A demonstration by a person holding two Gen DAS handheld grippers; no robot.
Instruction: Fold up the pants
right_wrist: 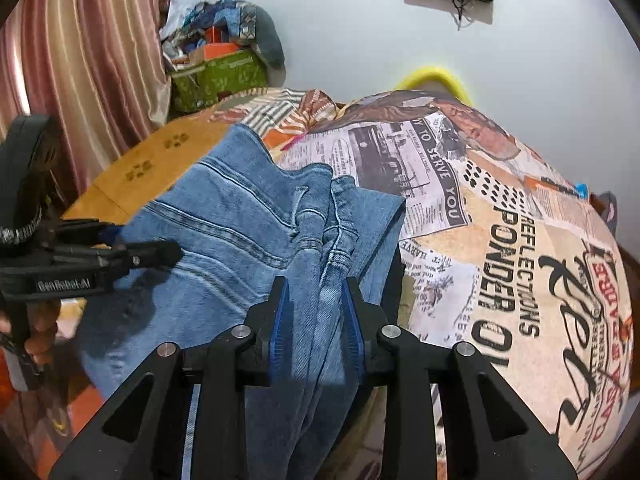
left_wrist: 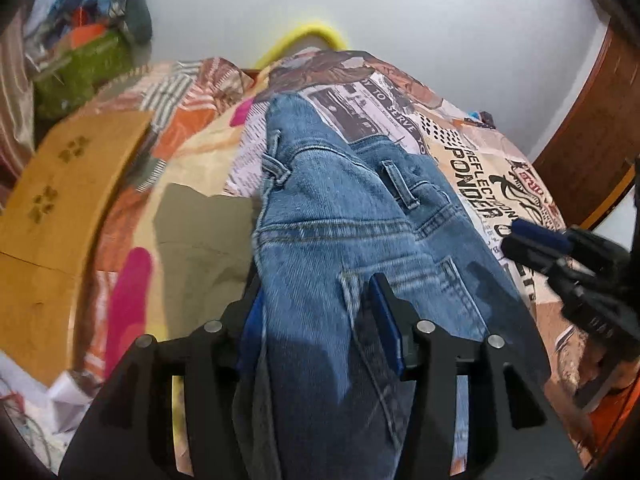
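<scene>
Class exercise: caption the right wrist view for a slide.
Right gripper clamps bunched blue jeans over a newsprint-patterned bedcover.

Both claws pitched steeply down. My left claw [left_wrist: 316,312] has blue pads on either side of a thick bunch of jeans [left_wrist: 340,216], fabric filling the gap between them; the left finger is mostly buried behind the cloth. My right claw [right_wrist: 318,312] stands narrower, blue pads pressed on a gathered fold of the same denim. In the right wrist view the left claw comes in from the left of mine, with a bare hand [right_wrist: 38,332] wrapped around its grip. In the left wrist view the right claw sits off to the right.
</scene>
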